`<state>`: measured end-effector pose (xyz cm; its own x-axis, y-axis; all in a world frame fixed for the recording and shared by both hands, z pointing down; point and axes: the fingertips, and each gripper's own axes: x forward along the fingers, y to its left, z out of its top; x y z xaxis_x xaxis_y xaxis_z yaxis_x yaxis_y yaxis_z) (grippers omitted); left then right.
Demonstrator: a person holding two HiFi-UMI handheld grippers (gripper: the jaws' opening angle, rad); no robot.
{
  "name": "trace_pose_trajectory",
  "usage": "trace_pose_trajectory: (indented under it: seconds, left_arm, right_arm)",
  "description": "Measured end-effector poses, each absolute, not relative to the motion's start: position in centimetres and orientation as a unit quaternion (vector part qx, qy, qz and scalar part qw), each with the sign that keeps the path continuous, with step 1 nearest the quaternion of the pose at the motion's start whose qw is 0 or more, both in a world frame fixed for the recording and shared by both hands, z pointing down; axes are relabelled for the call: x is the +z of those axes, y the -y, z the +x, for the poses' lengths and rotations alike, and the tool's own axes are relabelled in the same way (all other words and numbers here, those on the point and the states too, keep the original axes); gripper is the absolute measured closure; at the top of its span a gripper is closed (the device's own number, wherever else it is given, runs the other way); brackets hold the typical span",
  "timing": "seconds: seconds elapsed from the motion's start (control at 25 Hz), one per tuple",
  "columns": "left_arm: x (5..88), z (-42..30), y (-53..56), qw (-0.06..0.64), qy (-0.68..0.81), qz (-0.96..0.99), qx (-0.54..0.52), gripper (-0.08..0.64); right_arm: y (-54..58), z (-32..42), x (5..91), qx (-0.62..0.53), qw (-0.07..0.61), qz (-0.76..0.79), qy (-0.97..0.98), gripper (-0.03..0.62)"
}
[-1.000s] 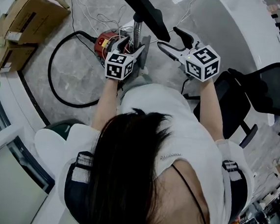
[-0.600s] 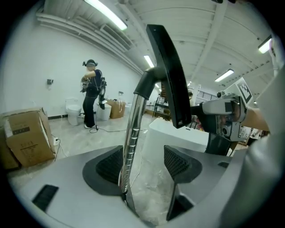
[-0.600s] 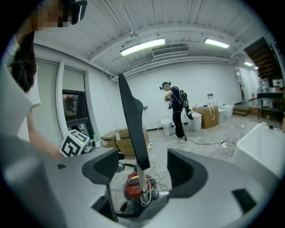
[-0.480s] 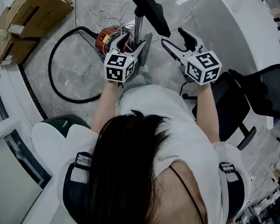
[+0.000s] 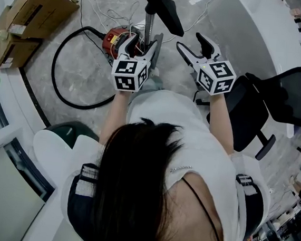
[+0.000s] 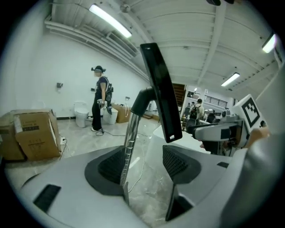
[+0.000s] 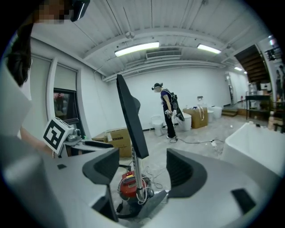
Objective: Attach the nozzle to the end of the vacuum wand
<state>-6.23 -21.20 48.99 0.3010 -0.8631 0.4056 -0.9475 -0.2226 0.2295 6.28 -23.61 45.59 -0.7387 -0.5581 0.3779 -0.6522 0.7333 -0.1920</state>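
Note:
The black flat nozzle [image 5: 160, 6] sits on the top end of the chrome wand [image 5: 148, 24], which stands upright. In the left gripper view the nozzle [image 6: 160, 98] joins the wand [image 6: 129, 142] through a black elbow. My left gripper [image 5: 143, 41] is open around the wand, and the wand rests against the left pad [image 6: 109, 167] with a wide gap to the other pad. My right gripper [image 5: 190, 41] is open and empty, to the right of the wand. It looks at the nozzle [image 7: 131, 120] and the wand [image 7: 139, 171] from a short way off.
A red vacuum body [image 5: 117, 39] with a black hose [image 5: 63, 90] lies on the floor below the wand. Cardboard boxes [image 5: 28, 15] stand at the far left, and a black chair [image 5: 279, 103] at the right. White cables trail behind. A person [image 6: 100, 100] stands far off.
The nozzle and wand have shifted slightly toward the top of the head view. My right gripper has drawn a little to the right, away from the nozzle. Both grippers stay open.

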Motion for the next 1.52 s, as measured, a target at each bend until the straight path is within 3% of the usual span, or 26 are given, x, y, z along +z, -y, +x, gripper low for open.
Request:
trace_pose_trajectory:
  seconds: [0.2, 0.32, 0.48, 0.68, 0.84, 0.96, 1.52]
  left_arm:
    - [47.5, -5.7, 21.1, 0.203, 0.594, 0.773, 0.093, 0.308]
    - [46.9, -5.6, 21.2, 0.2, 0.608, 0.763, 0.087, 0.336]
    - [46.0, -5.5, 21.2, 0.209, 0.616, 0.756, 0.079, 0.343]
    - [44.3, -5.4, 21.0, 0.168, 0.633, 0.752, 0.077, 0.463]
    - [43.6, -5.2, 20.6, 0.151, 0.637, 0.752, 0.078, 0.483]
    - [43.3, -5.0, 20.3, 0.152, 0.637, 0.752, 0.071, 0.541]
    - [42.1, -3.2, 18.7, 0.148, 0.636, 0.755, 0.057, 0.557]
  right_arm:
    - [23.2, 6.7, 45.8, 0.156, 0.145, 0.35, 0.912, 0.252]
    - [23.4, 7.3, 45.2, 0.14, 0.135, 0.379, 0.905, 0.423]
    - [23.3, 7.0, 44.7, 0.131, 0.133, 0.383, 0.905, 0.459]
    - [23.6, 7.1, 44.2, 0.122, 0.133, 0.404, 0.897, 0.546]
    - [23.7, 7.1, 44.0, 0.115, 0.14, 0.42, 0.889, 0.565]
    - [23.2, 6.9, 44.1, 0.126, 0.135, 0.424, 0.886, 0.569]
    - [20.9, 5.6, 43.9, 0.114, 0.155, 0.427, 0.884, 0.577]
